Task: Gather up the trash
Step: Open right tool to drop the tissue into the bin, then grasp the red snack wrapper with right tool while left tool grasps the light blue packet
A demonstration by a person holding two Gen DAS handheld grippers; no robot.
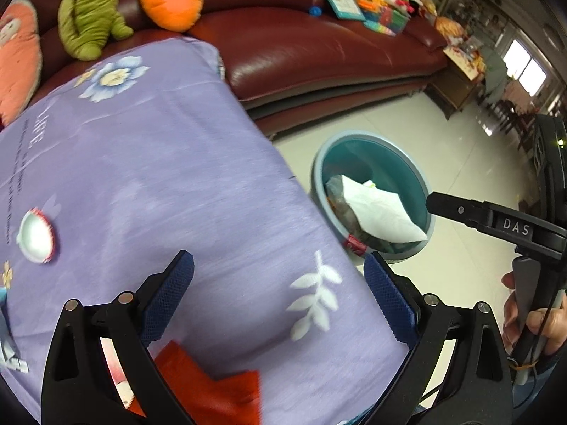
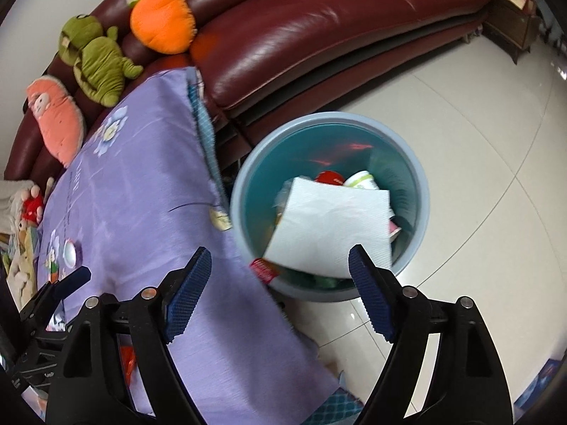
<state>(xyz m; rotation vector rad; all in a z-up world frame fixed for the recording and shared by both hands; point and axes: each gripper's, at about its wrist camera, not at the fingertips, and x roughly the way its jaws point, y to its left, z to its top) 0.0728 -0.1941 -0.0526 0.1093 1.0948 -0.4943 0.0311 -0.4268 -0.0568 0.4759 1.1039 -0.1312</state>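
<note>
A teal trash bin (image 2: 411,191) stands on the floor beside the purple-covered table (image 2: 141,212). A white paper napkin (image 2: 333,226) lies on top of the trash inside it, over a cup and red wrappers. My right gripper (image 2: 280,283) is open and empty, above the bin's near rim. My left gripper (image 1: 280,290) is open and empty over the table (image 1: 159,177). A red wrapper (image 1: 209,386) lies on the table just under it. A round foil lid (image 1: 35,235) lies on the table at the left. The bin (image 1: 421,191) and napkin (image 1: 379,212) show at the right.
A dark red leather sofa (image 2: 319,35) runs behind the table with plush toys (image 2: 95,56) and an orange cushion (image 2: 163,21). Books and toys (image 1: 372,3) lie on the sofa. The floor is pale tile (image 2: 478,141). The right gripper's body (image 1: 496,226) shows at the right of the left wrist view.
</note>
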